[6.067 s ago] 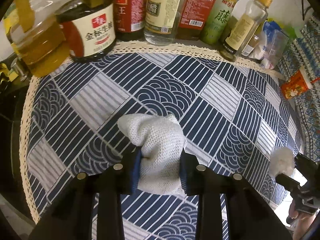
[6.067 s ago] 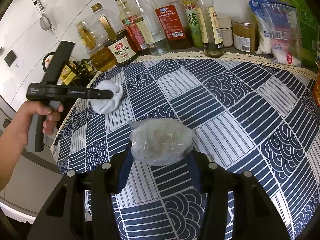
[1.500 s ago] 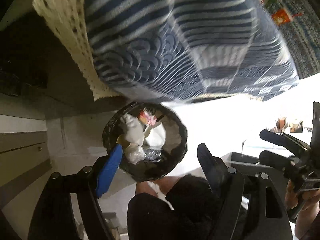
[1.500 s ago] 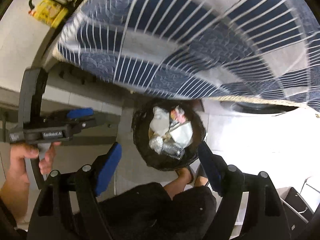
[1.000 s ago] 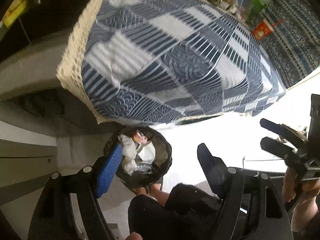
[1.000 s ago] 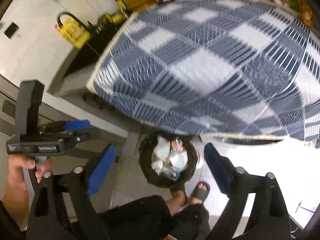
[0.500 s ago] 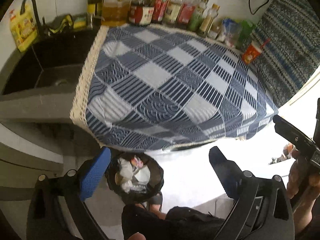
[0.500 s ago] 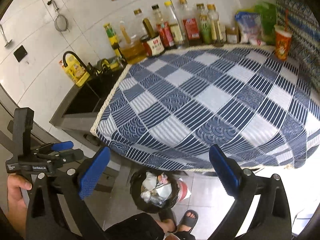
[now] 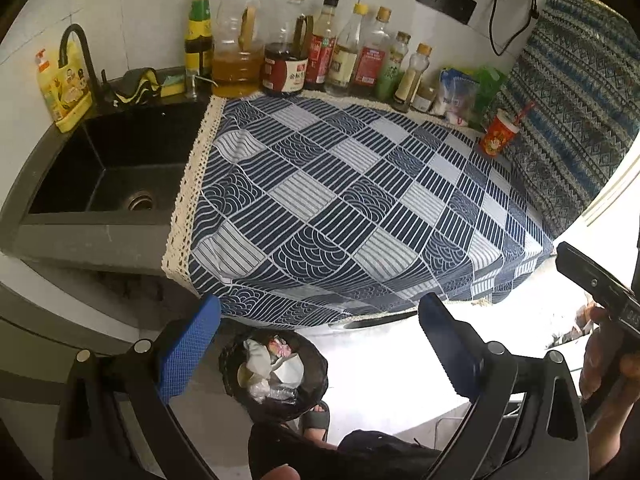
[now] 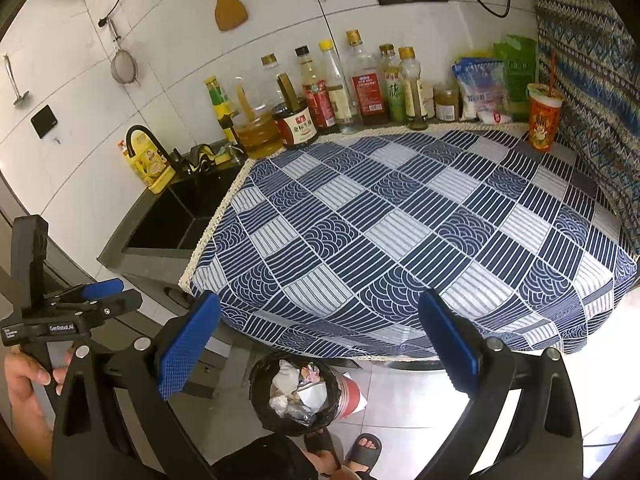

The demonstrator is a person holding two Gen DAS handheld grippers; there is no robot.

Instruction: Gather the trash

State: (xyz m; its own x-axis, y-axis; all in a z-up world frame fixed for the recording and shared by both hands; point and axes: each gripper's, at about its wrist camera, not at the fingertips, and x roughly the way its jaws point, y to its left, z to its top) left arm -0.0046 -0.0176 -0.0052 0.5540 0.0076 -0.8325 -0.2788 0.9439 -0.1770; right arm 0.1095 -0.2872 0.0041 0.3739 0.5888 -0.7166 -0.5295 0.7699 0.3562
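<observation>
Left tongs [image 9: 318, 346], right tongs [image 10: 318, 344]: spread, empty. Bin [image 10: 296, 394]: beside tabletop [image 10: 400, 232], positioned to receive trash.

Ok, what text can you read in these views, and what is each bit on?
"GenRobot.AI": on the side of the left gripper.
"金标生抽": label of the dark sauce jug.
"藤": label of the green bottle.
Too small or blurred to read: the other bottle labels, the print on the red cup, the yellow bottle by the tap.

Navy-and-white patchwork tablecloth [image 9: 360, 200]
</observation>
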